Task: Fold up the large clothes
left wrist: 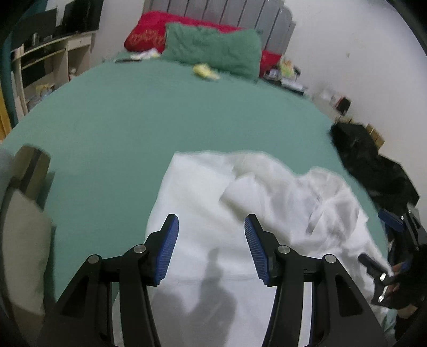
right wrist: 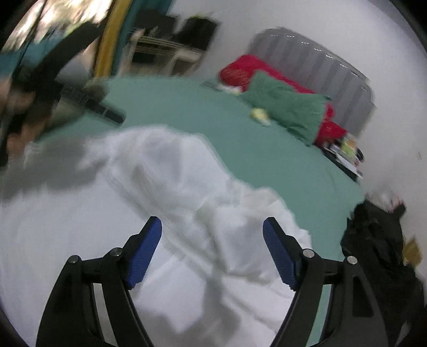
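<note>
Large white fabric garment [left wrist: 240,213]: lies rumpled on the green bed sheet [left wrist: 160,120], near edge of the bed; flatter on its left part, bunched in folds toward the right. Seen also from the right wrist [right wrist: 173,213], blurred.

Left gripper, black frame with blue ribbed pads [left wrist: 210,245]: jaws spread wide, nothing between them; hangs over the garment's flat part, whether it touches cannot be told.

Right gripper, same make [right wrist: 212,251]: jaws spread wide, empty, over the bunched folds.

Green crumpled pillow [left wrist: 213,50] and red pillow with gold lettering [left wrist: 146,34]: at the head of the bed, against the grey ribbed headboard [left wrist: 226,13]. Small yellow object [left wrist: 205,70]: on the sheet just in front of the green pillow.

Black crumpled cloth heap [left wrist: 373,165]: at the bed's right edge, near the garment.

Left wrist view only: beige folded item with a dark stripe [left wrist: 29,186] at far left; cream shelving unit [left wrist: 53,58]; the right gripper at the right margin.

Right wrist view only: the left gripper's dark body [right wrist: 88,104], upper left, blurred.
</note>
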Motion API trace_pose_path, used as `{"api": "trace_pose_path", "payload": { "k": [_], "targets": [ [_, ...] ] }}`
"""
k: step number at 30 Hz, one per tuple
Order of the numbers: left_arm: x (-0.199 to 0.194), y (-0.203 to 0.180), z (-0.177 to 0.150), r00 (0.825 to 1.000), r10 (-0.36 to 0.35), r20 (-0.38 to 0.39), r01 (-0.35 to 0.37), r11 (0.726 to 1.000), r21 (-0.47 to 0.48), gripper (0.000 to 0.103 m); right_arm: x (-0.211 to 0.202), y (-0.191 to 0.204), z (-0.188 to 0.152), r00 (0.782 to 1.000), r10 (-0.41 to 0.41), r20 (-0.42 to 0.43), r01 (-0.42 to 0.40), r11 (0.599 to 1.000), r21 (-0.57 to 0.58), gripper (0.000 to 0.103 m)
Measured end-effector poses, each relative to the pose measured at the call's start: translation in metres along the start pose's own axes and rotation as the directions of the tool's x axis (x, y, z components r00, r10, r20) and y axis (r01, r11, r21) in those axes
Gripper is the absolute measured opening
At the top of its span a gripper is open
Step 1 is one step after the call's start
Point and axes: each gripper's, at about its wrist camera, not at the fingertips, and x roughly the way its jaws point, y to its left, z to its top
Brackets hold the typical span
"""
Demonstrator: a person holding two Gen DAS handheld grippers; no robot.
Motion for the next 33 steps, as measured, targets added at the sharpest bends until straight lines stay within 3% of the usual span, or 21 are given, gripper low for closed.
{"api": "trace_pose_path", "payload": {
  "k": [4, 6, 8, 10, 13, 14, 19, 28, 33],
  "targets": [
    [0.009, -0.008, 0.019, 0.998, -0.043, 0.048, 0.045, 0.999, -0.03, 0.054, 0.032, -0.046, 0.009, 1.0, 0.004, 0.031, -0.011, 0.973, 0.231, 0.078],
    [0.021, -0.016, 0.026, 0.998, -0.059, 0.036, 0.06, 0.998, -0.031, 0.057, 0.063, -0.07, 0.008, 0.998, 0.064, -0.01, -0.056, 0.928, 0.368, 0.078],
    [0.041, -0.028, 0.029, 0.998, -0.063, -0.011, 0.063, 0.998, 0.022, 0.058, 0.093, -0.085, 0.003, 0.993, 0.105, -0.063, -0.067, 0.896, 0.44, 0.078],
    [0.064, -0.036, 0.022, 0.997, -0.007, -0.083, 0.013, 0.998, 0.068, 0.058, 0.116, -0.088, -0.007, 0.978, 0.145, -0.149, -0.059, 0.881, 0.47, 0.078],
    [0.087, -0.034, 0.002, 0.974, 0.044, -0.222, -0.025, 0.996, 0.087, 0.058, 0.128, -0.08, -0.027, 0.96, 0.158, -0.233, -0.042, 0.899, 0.437, 0.078],
    [0.089, -0.033, -0.007, 0.968, 0.046, -0.248, -0.023, 0.995, 0.096, 0.058, 0.125, -0.077, -0.032, 0.96, 0.143, -0.241, -0.033, 0.911, 0.411, 0.078],
    [0.066, -0.043, -0.033, 0.972, 0.094, -0.216, -0.045, 0.974, 0.221, 0.058, 0.103, -0.066, -0.052, 0.961, 0.115, -0.252, -0.018, 0.934, 0.357, 0.078],
    [-0.012, -0.027, -0.052, 0.992, 0.032, -0.12, -0.017, 0.992, 0.124, 0.058, 0.023, -0.073, -0.064, 0.972, 0.03, -0.235, 0.05, 0.943, 0.328, 0.078],
    [-0.069, 0.011, -0.089, 0.993, 0.091, -0.07, -0.09, 0.996, 0.023, 0.058, -0.031, -0.105, -0.099, 0.967, -0.004, -0.255, 0.109, 0.91, 0.4, 0.078]
  ]
}}
